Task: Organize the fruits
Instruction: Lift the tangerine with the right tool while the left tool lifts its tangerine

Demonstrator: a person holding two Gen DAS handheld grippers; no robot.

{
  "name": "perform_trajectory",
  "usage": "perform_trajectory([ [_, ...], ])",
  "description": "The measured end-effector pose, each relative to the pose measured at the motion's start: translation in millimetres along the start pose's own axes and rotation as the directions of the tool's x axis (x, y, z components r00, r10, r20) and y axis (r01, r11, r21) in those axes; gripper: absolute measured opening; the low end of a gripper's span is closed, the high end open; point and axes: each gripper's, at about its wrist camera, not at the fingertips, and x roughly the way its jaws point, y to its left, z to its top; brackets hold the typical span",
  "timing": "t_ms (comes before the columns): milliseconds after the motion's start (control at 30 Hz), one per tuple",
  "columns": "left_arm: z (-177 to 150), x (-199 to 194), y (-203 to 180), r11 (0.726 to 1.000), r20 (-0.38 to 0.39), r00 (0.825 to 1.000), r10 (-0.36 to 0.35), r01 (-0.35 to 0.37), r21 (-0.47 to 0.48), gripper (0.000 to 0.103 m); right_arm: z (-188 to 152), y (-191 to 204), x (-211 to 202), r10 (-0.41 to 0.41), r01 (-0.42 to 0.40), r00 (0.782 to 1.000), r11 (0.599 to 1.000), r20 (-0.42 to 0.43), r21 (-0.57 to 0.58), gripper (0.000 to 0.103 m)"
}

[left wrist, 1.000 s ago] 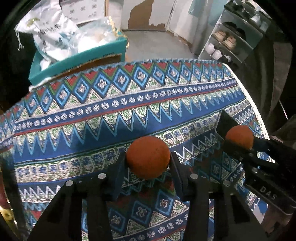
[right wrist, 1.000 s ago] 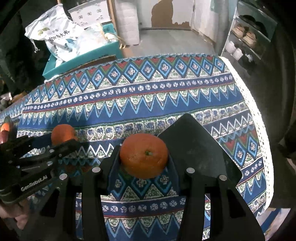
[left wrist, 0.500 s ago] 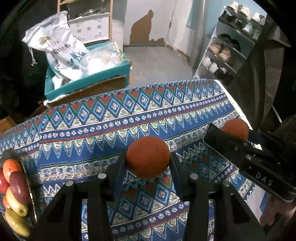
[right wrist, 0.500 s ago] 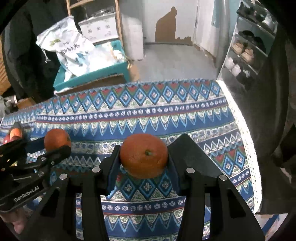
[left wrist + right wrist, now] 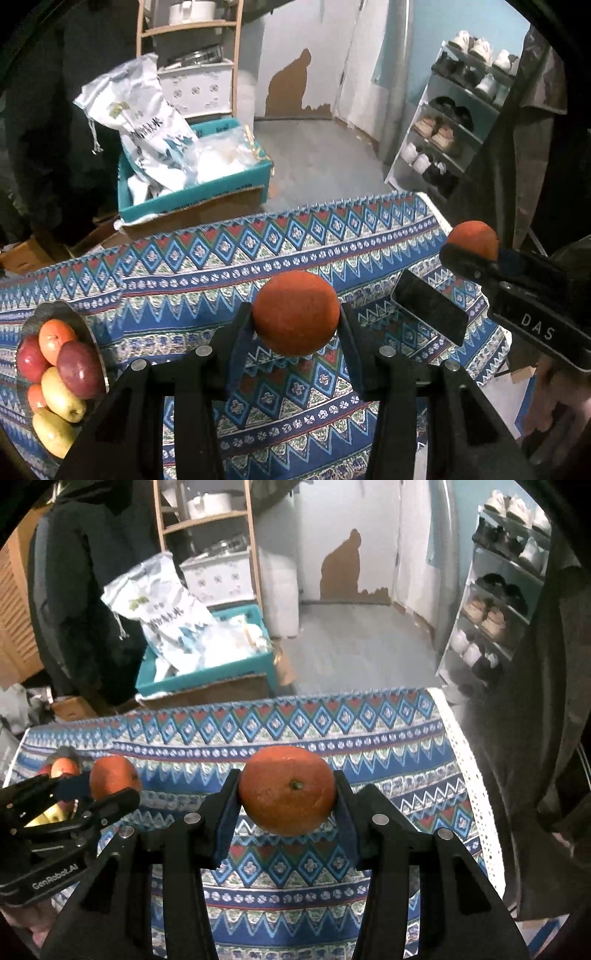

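My left gripper [image 5: 295,317] is shut on an orange [image 5: 295,314] and holds it well above the patterned tablecloth [image 5: 258,258]. My right gripper [image 5: 287,794] is shut on a second orange [image 5: 287,790], also lifted above the cloth. In the left wrist view the right gripper with its orange [image 5: 472,240] shows at the right. In the right wrist view the left gripper with its orange [image 5: 114,775] shows at the left. A metal bowl [image 5: 92,332] at the left of the table holds several fruits: oranges, red apples and yellow pears [image 5: 61,395].
Beyond the table's far edge stand a teal box [image 5: 192,192] with white bags, a wooden shelf [image 5: 188,29] and a shoe rack [image 5: 461,122]. The table's right edge has a white lace border [image 5: 469,775].
Both grippers have risen and pulled back with their oranges. More of the room and the fruit bowl at the left have come into view.
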Motion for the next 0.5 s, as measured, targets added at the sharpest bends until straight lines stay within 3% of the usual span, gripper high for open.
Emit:
perform_trajectory([
  [500,0,-65,19,1.000,0.103,0.995,0.003,-0.001,-0.020,0.046,17,38,-46,0.053,-0.046,0.993,0.996,0.102,-0.070,0.047],
])
